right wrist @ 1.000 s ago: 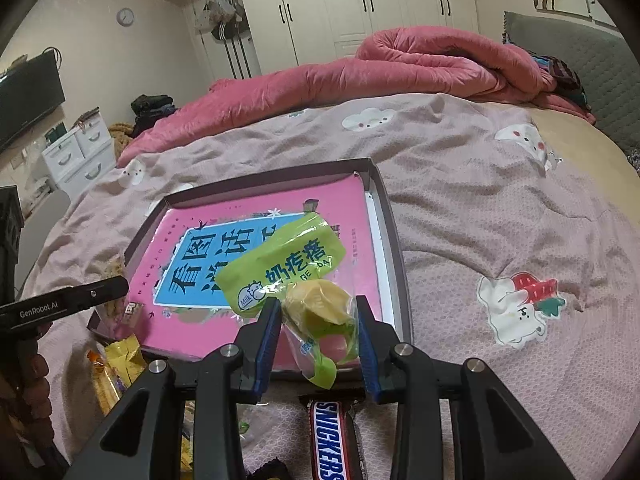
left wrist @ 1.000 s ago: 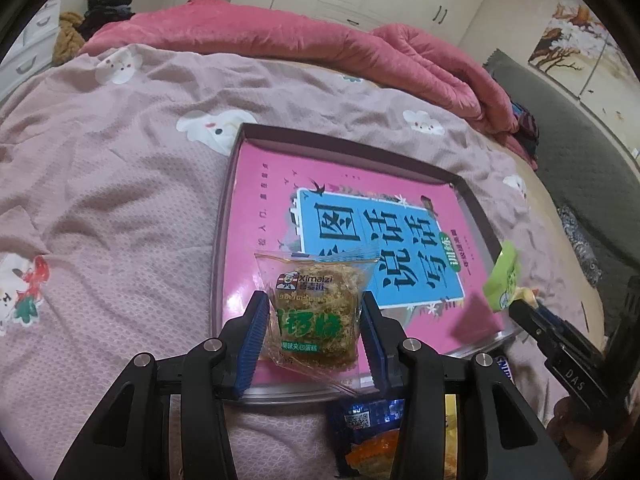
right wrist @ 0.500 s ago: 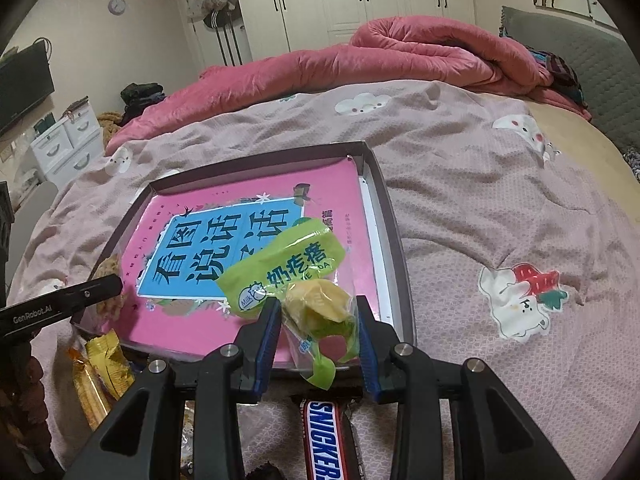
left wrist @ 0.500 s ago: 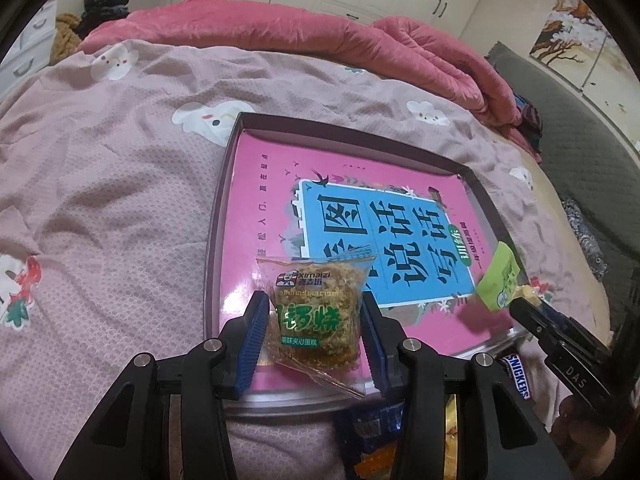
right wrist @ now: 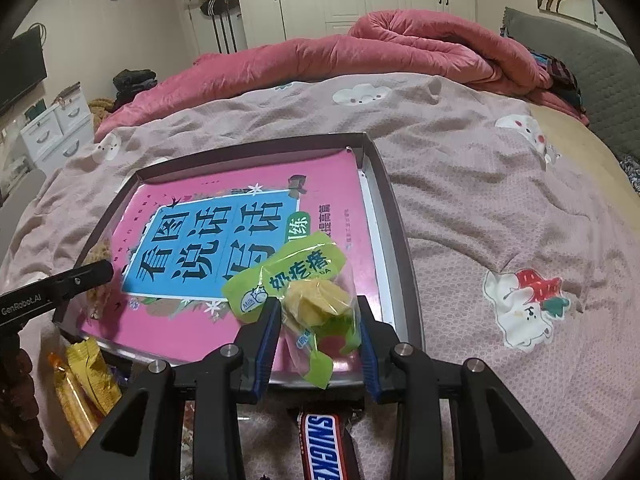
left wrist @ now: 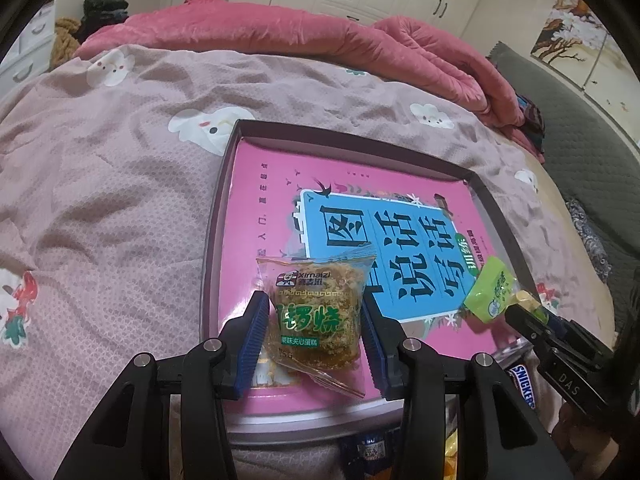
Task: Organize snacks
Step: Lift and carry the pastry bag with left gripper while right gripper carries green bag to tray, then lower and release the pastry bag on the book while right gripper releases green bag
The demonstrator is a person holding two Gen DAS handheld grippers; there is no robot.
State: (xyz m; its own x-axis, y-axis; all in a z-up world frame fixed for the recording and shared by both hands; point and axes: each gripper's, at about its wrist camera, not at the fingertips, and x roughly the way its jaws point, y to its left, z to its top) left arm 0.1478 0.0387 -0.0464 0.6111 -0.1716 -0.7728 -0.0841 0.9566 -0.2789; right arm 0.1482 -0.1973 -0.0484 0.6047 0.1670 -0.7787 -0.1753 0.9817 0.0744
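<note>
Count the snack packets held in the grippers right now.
2. A meat floss cake packet in the left gripper, a green milk candy packet in the right gripper. Both hang over the tray's near edge.

Both claws tilt downward, side by side. The left claw [left wrist: 316,324] is clamped on something between its blue pads, and so is the right claw [right wrist: 318,330].

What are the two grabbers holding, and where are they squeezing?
Left gripper: the meat floss cake packet, squeezed at its sides. Right gripper: the green milk candy bag, pinched at its lower end.
</note>
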